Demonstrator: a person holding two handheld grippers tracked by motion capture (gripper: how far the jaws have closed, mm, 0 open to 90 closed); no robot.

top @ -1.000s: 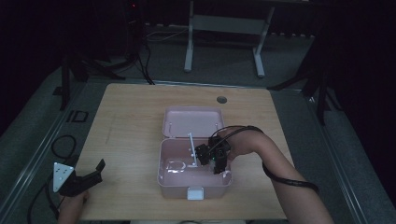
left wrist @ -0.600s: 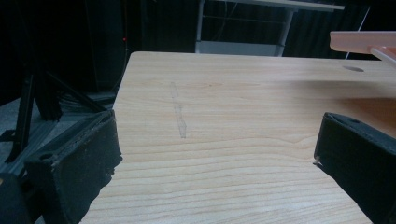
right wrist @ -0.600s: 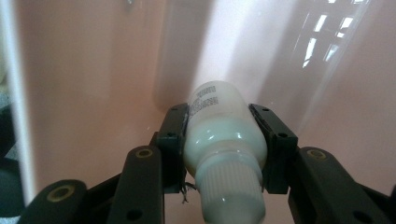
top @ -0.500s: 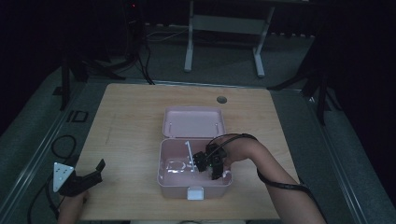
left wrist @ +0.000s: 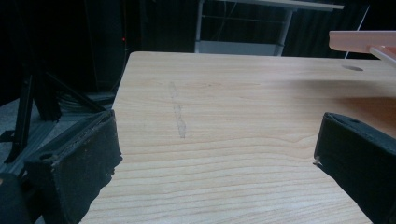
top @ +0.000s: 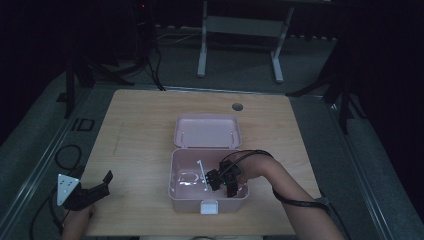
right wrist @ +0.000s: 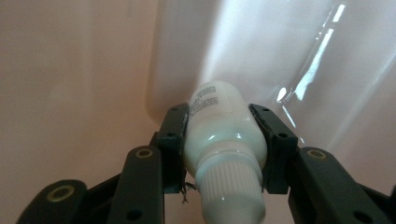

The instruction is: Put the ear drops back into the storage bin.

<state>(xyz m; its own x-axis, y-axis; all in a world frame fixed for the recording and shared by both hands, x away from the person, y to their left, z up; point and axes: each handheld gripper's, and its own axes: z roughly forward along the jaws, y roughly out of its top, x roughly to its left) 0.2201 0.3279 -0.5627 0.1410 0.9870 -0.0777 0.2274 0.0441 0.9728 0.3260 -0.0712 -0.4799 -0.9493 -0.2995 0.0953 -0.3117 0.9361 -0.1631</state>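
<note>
Right gripper view has the right gripper [right wrist: 224,154] pinching a small white bottle [right wrist: 224,135], cap toward the camera, low inside the pink box [top: 176,172]. The step looks like placing the bottle; next, I judge, the jaws must spread and lift straight out. Walls crowd at centre-bottom of the high view, with a clear bag [top: 187,177] alongside. Lower left, the left gripper [top: 92,189] rests spread and empty on the table [top: 140,130].

Right gripper [top: 220,181] lower (with bottle [right wrist: 223,128]) in box [top: 176,170]
</note>
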